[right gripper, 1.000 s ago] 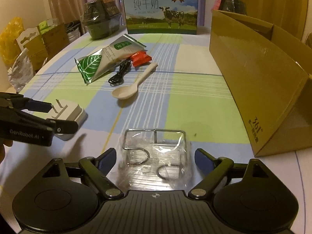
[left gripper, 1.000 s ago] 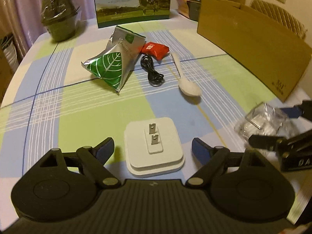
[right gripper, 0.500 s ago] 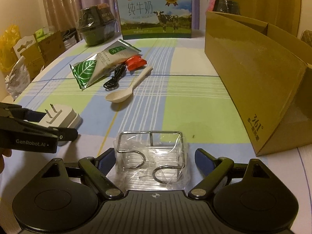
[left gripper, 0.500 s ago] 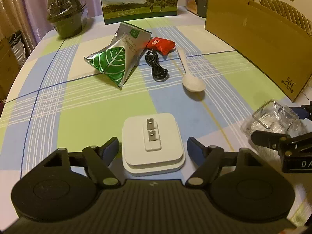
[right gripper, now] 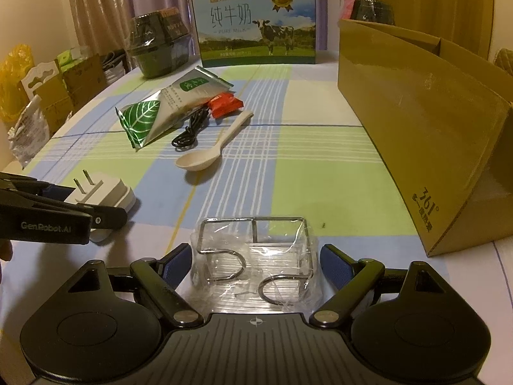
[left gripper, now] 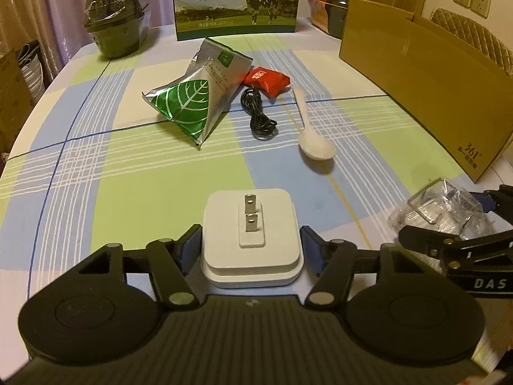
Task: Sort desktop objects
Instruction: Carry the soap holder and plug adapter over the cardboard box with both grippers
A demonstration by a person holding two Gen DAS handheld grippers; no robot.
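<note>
Right gripper (right gripper: 253, 261) straddling a wire rack in clear wrap (right gripper: 255, 261), blue pads apart on either side, not visibly pressing it. Left gripper (right gripper: 96, 207) entering at left, flanking a white plug adapter (right gripper: 102, 192) with prongs pointing up. Beyond, lying on the checked tablecloth (right gripper: 320, 166): spoon (right gripper: 211, 150), black cable (right gripper: 189, 131), leaf-print pouch (right gripper: 160, 112), red packet (right gripper: 224, 104). Cardboard box (right gripper: 426, 134) standing at right.

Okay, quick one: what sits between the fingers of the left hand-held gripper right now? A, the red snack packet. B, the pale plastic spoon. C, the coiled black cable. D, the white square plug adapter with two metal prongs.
D: the white square plug adapter, prongs up, lies between the left hand-held gripper fingers.
</note>
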